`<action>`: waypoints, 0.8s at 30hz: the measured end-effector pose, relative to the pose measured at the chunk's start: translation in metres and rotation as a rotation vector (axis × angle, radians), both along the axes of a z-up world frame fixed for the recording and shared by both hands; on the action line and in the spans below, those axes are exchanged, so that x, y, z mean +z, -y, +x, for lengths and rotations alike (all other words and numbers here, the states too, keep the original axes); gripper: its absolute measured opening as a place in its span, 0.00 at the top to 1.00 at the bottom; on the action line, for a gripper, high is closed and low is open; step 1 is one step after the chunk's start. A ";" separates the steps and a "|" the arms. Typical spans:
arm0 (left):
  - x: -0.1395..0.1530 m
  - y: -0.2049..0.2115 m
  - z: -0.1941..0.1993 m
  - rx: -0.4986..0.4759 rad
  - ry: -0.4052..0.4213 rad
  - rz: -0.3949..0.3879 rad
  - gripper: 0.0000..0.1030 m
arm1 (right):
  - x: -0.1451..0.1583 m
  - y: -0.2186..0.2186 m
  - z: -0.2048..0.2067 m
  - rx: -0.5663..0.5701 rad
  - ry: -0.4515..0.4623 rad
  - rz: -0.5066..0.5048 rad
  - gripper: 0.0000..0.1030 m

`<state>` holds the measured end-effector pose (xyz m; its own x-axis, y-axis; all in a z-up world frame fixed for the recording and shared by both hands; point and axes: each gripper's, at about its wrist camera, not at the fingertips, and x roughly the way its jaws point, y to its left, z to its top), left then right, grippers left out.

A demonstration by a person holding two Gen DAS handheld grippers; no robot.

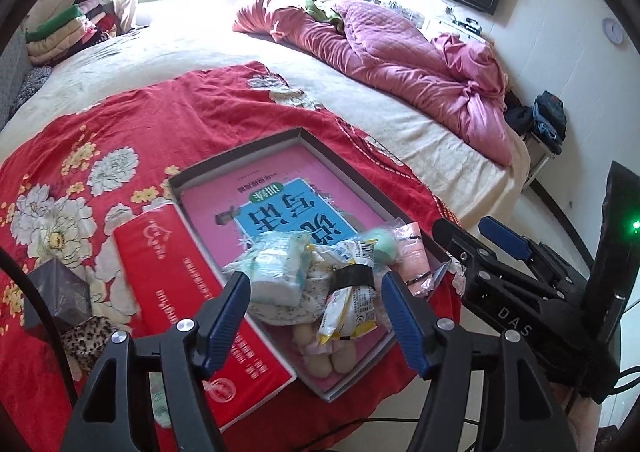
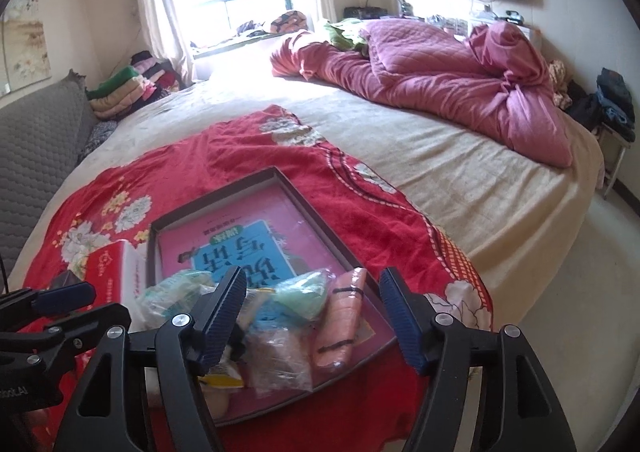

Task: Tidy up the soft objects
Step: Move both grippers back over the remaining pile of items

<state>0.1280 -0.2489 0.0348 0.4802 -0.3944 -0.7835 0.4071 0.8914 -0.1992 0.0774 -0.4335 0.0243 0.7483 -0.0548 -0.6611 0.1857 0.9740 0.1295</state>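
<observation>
A shallow grey box (image 1: 236, 153) (image 2: 212, 197) lined with a pink and blue book sits on the red floral blanket (image 1: 120, 119). Its near end holds a heap of soft things: a white-green packet (image 1: 276, 272) (image 2: 172, 296), a yellow packet (image 1: 352, 316) with a black band, a green ball (image 1: 384, 248) (image 2: 300, 298) in plastic, and a pink roll (image 1: 416, 256) (image 2: 340, 324) tied with black bands. My left gripper (image 1: 316, 316) (image 2: 108, 302) hovers open over the heap's left part. My right gripper (image 2: 312, 318) (image 1: 464, 223) hovers open over the ball and roll. Neither one's pads touch anything.
A red carton (image 1: 192, 292) (image 2: 108, 268) lies against the box's left side. A dark cube (image 1: 56, 296) and leopard-print cloth (image 1: 88, 340) lie further left. A crumpled pink quilt (image 1: 400, 51) covers the bed's far right. Folded clothes (image 1: 68, 31) are stacked at the back left.
</observation>
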 end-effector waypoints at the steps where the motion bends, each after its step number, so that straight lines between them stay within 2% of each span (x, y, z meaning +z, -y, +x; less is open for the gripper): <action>1: 0.002 -0.004 -0.002 0.004 0.005 0.001 0.34 | 0.005 -0.005 -0.001 0.011 0.010 -0.006 0.31; 10: 0.023 -0.049 -0.016 0.071 0.045 -0.015 0.31 | 0.037 -0.053 -0.007 0.110 0.064 -0.059 0.31; 15: 0.028 -0.092 -0.021 0.142 0.049 -0.022 0.31 | 0.047 -0.088 -0.010 0.189 0.072 -0.083 0.31; 20: 0.018 -0.149 -0.026 0.245 0.019 -0.014 0.31 | 0.054 -0.133 -0.015 0.287 0.078 -0.117 0.31; 24: -0.003 -0.196 -0.027 0.333 -0.030 0.003 0.31 | 0.052 -0.174 -0.020 0.396 0.072 -0.147 0.31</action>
<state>0.1007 -0.0531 0.0322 0.5590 -0.2172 -0.8002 0.0878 0.9752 -0.2034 0.0576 -0.2592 0.0763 0.7748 0.1563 -0.6126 -0.2105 0.9775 -0.0168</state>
